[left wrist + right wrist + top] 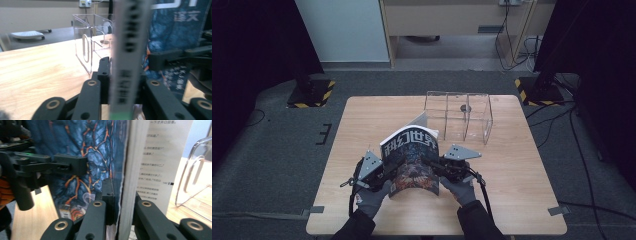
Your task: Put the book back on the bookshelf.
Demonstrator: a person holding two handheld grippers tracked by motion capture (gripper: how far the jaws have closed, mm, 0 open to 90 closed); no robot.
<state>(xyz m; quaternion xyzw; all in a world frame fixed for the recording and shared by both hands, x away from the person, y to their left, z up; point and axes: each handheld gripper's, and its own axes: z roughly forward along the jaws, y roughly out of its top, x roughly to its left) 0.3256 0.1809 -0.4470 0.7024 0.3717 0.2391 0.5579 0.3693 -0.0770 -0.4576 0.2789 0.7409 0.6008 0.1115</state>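
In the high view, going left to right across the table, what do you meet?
Left gripper → magazine → right gripper → clear box, which sits farther back on the table. Both grippers are clamped on the magazine's edges.

Lab recording bay: black curtains (257, 40), hazard-taped stand bases (312, 93), floor cables (572, 145).

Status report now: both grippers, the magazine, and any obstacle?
Left gripper and right gripper shut on magazine. Magazine upright, cover bowed. Clear box right behind it.
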